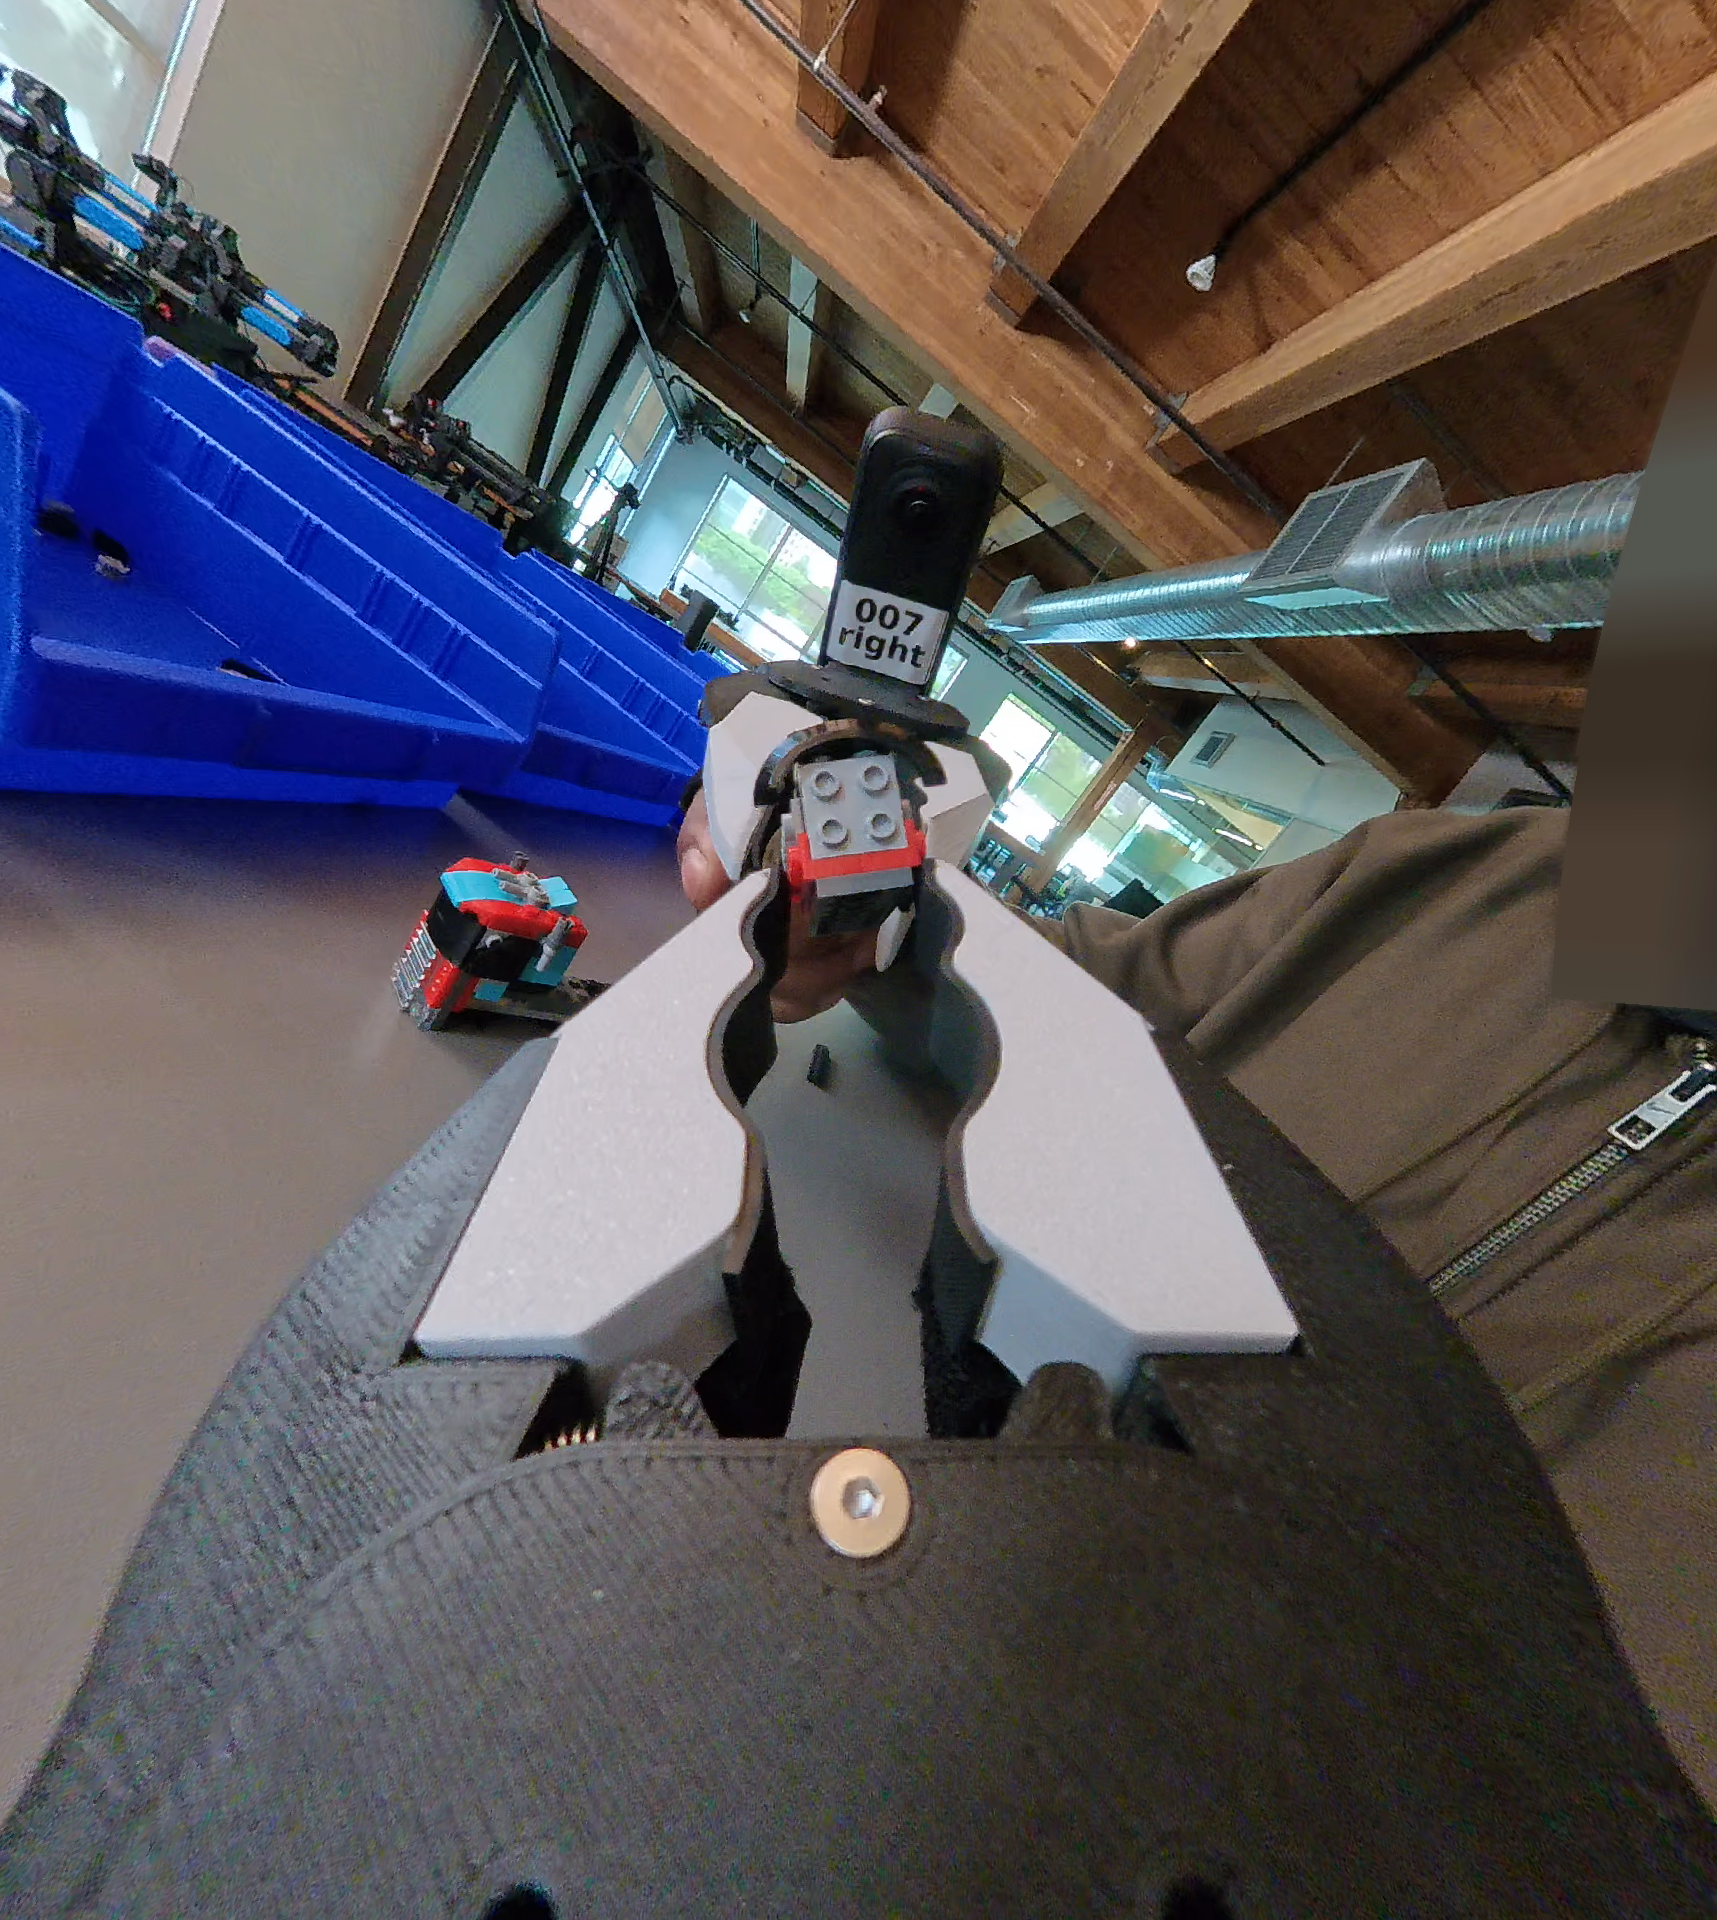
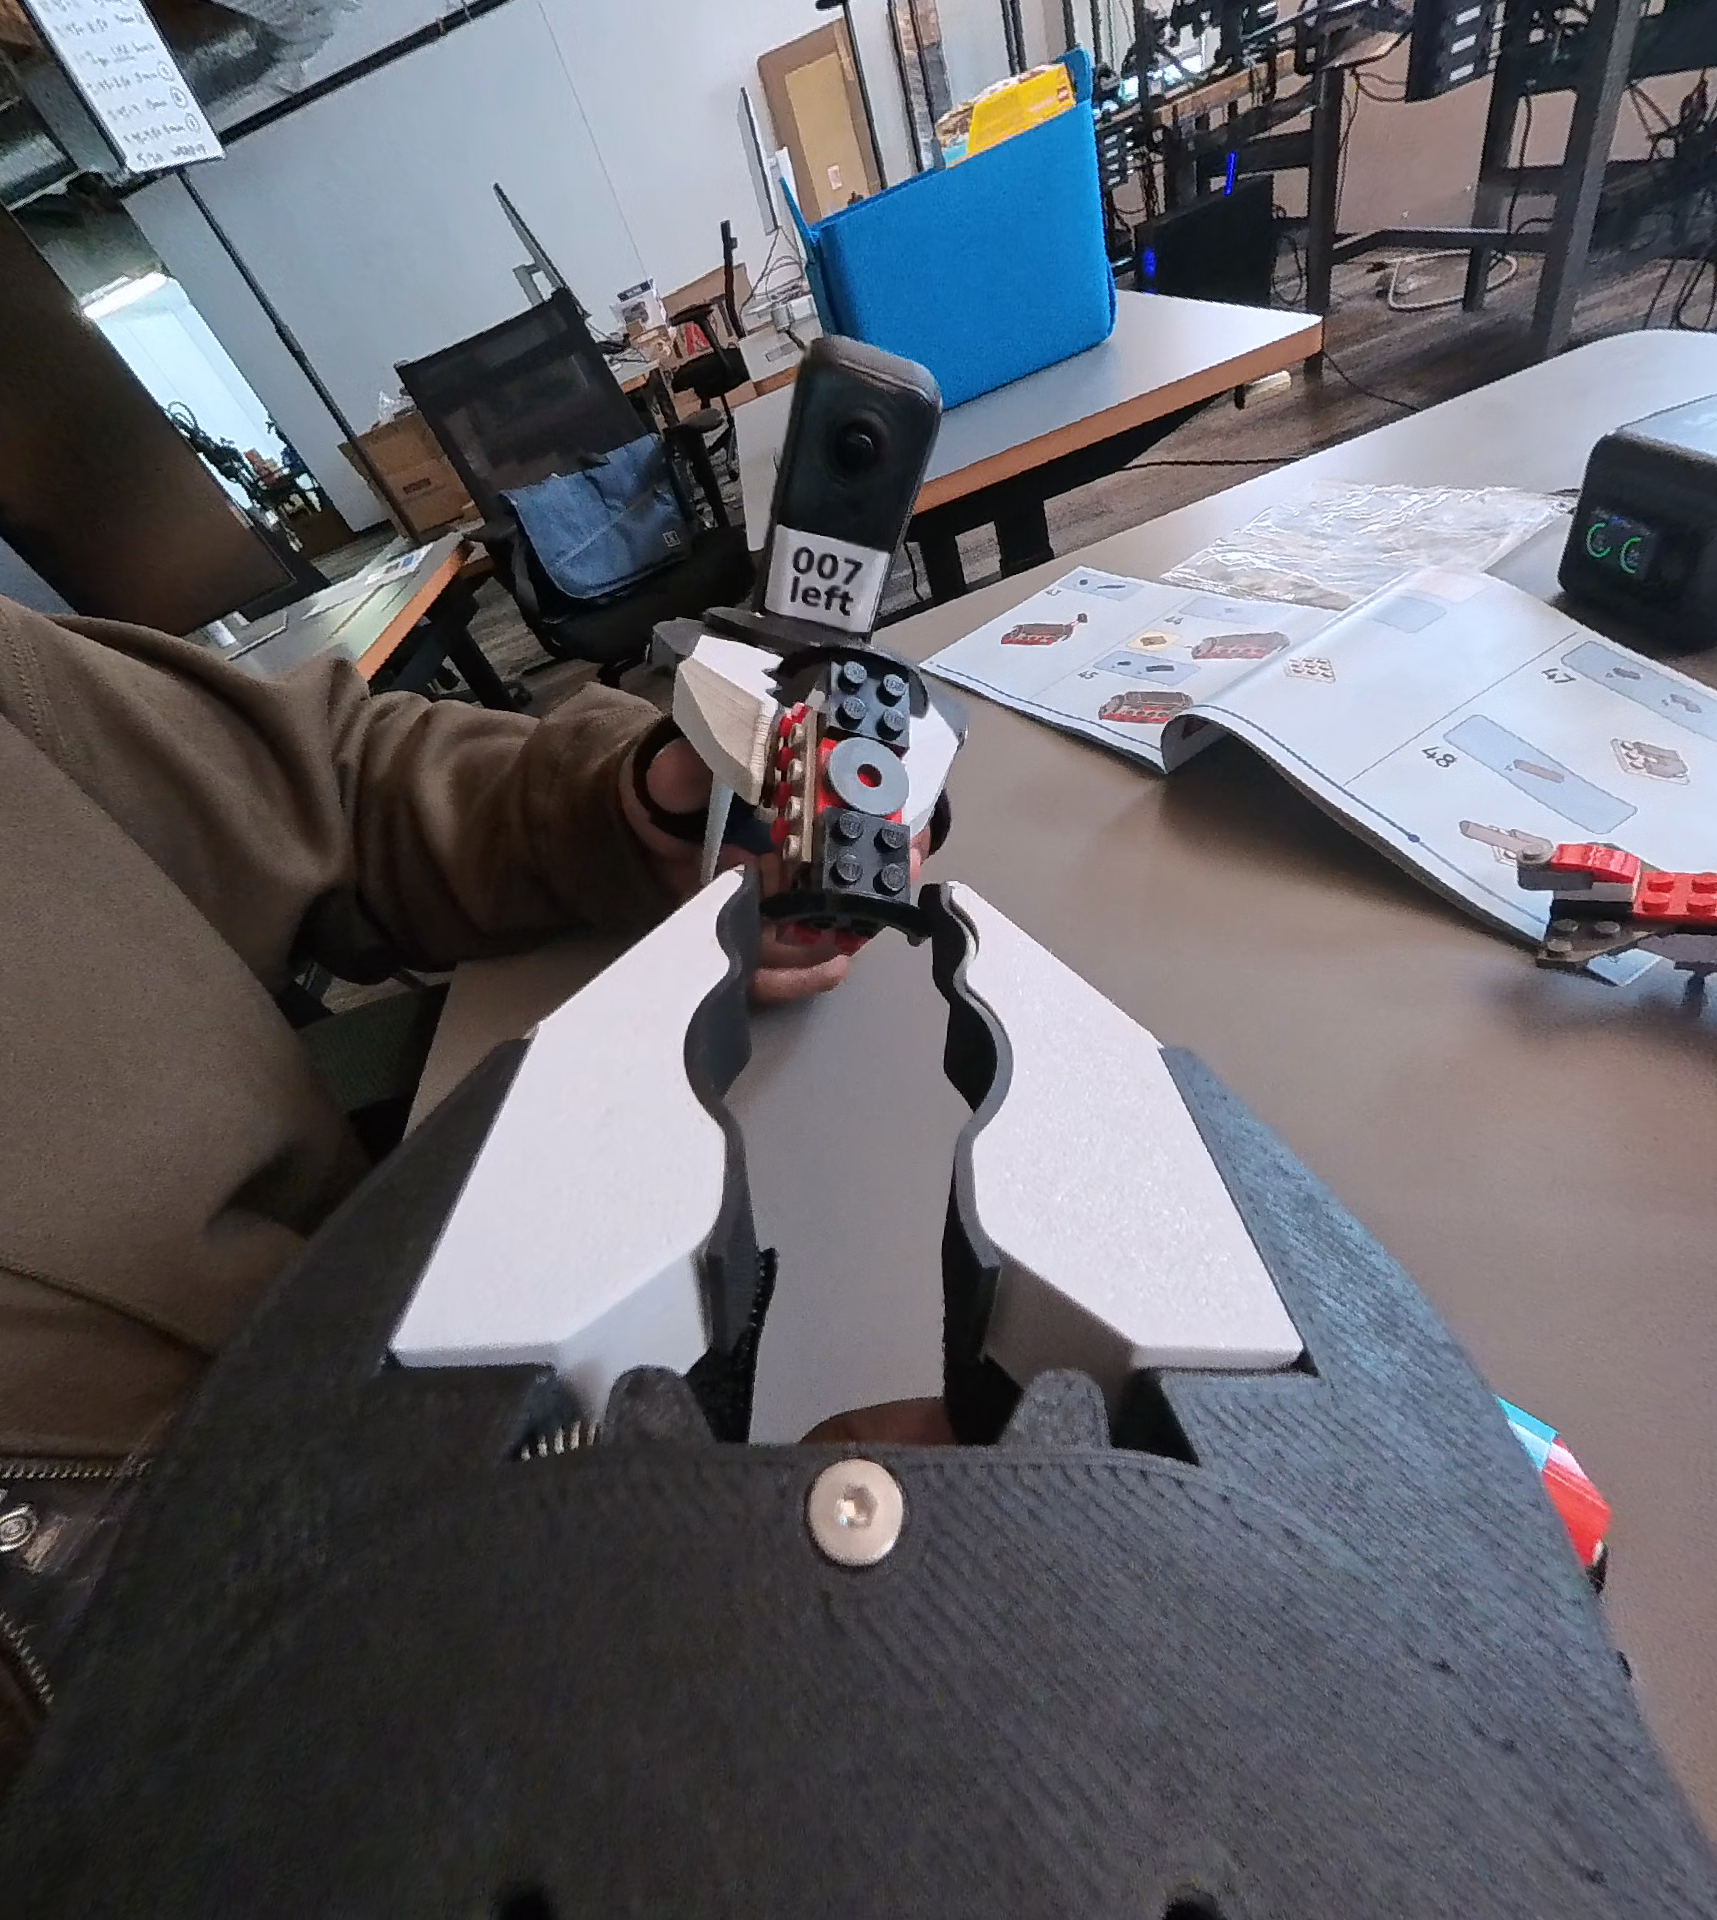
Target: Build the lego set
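Grippers meet mid-air | my left (image 1: 838,883) and right (image 2: 838,899) both seemingly clench one brick assembly (image 2: 859,800) | gray table (image 2: 1197,1039) below

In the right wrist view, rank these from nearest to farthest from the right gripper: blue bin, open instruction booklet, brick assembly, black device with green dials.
From the right gripper:
1. Brick assembly, right at its fingertips, centre.
2. Open instruction booklet, flat on the same table, to the right.
3. Black device, beyond the booklet, far right.
4. Blue bin, on a separate table behind.

Two grippers (image 1: 849,883) (image 2: 838,904), three brick models (image 1: 490,940), perhaps four blue bins (image 1: 241,582), one booklet (image 2: 1405,727).
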